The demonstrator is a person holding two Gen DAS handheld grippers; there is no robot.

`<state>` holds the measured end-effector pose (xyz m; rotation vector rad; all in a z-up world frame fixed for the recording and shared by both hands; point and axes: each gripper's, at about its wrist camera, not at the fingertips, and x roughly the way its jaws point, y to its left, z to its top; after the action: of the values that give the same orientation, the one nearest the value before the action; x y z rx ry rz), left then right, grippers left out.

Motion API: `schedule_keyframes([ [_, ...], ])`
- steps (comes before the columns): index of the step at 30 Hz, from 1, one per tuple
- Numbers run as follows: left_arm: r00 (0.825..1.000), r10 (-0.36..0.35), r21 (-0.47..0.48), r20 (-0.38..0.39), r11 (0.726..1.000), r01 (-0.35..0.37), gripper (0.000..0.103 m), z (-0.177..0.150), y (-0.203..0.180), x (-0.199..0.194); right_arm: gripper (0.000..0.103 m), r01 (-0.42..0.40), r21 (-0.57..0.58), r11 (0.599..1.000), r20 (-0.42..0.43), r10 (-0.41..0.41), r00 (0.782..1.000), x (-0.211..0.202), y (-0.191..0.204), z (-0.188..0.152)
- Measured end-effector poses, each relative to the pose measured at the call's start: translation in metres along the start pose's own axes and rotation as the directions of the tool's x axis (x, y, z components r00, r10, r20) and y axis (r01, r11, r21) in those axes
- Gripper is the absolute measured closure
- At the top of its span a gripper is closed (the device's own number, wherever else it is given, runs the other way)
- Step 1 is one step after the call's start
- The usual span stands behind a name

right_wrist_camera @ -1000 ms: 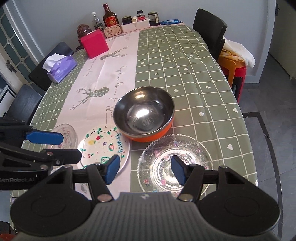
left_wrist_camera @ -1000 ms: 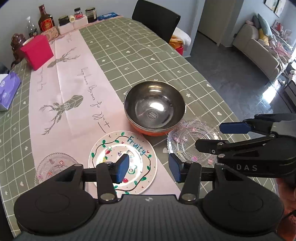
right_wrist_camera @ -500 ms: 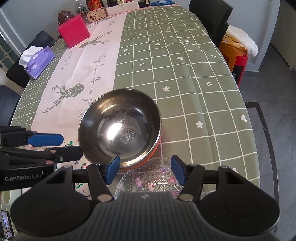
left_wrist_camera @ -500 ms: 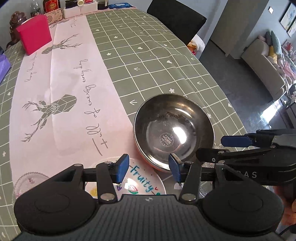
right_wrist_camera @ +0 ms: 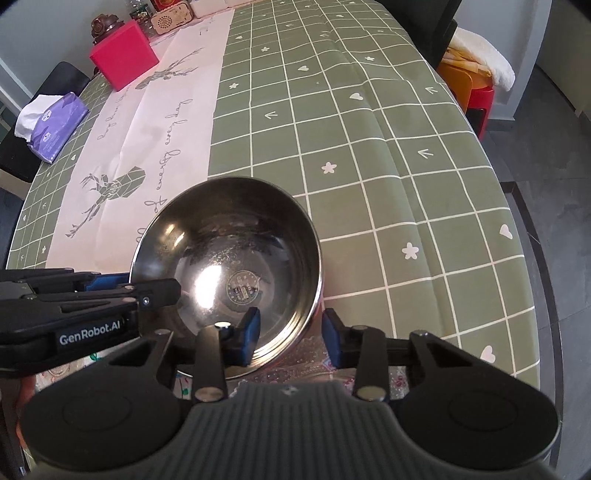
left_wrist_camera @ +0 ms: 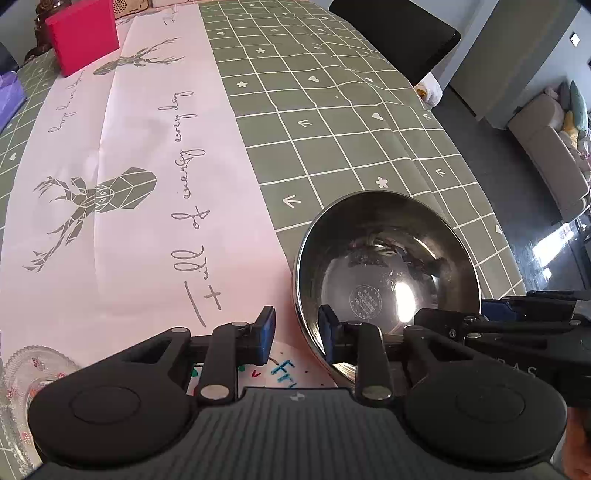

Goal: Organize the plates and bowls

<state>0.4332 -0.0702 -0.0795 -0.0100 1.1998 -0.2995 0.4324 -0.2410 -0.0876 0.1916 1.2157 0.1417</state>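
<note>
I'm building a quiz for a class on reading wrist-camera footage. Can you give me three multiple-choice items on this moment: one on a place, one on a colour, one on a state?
1. Where does each gripper straddle the steel bowl's rim?
A. the left gripper at its left side, the right gripper at its right
B. both at the far rim
C. neither reaches it

2. What colour is the box at the table's far end?
A. blue
B. pink-red
C. yellow

3. The bowl is:
A. empty
B. full of fruit
C. upside down

Answers:
1 A, a finger inside and one outside on each side.
2 B, plainly pink-red.
3 A, its bare, shiny bottom shows.

A home dining room: checked tablecloth (right_wrist_camera: 369, 155), dining chair (left_wrist_camera: 395, 33), sofa (left_wrist_camera: 546, 147) beyond.
</note>
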Motion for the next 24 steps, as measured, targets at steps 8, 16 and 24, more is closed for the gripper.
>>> schedule_keyframes([
  [8, 0.999, 0.043, 0.05, 0.0, 0.998, -0.043, 0.087, -0.003, -0.015, 0.007, 0.091, 0.03, 0.022, 0.999, 0.003, -0.03, 1.0, 0.002, -0.005, 0.005],
  [16, 0.999, 0.051, 0.043, -0.012, 0.998, -0.051, 0.087, -0.005, -0.019, -0.004, 0.093, 0.033, 0.041, 0.999, 0.016, -0.033, 0.999, -0.006, -0.005, 0.003],
  [24, 0.998, 0.057, 0.043, -0.005, 0.997, -0.057, 0.087, -0.013, -0.028, -0.047, 0.094, 0.041, -0.015, 0.999, 0.06, -0.04, 0.997, -0.045, 0.009, -0.006],
])
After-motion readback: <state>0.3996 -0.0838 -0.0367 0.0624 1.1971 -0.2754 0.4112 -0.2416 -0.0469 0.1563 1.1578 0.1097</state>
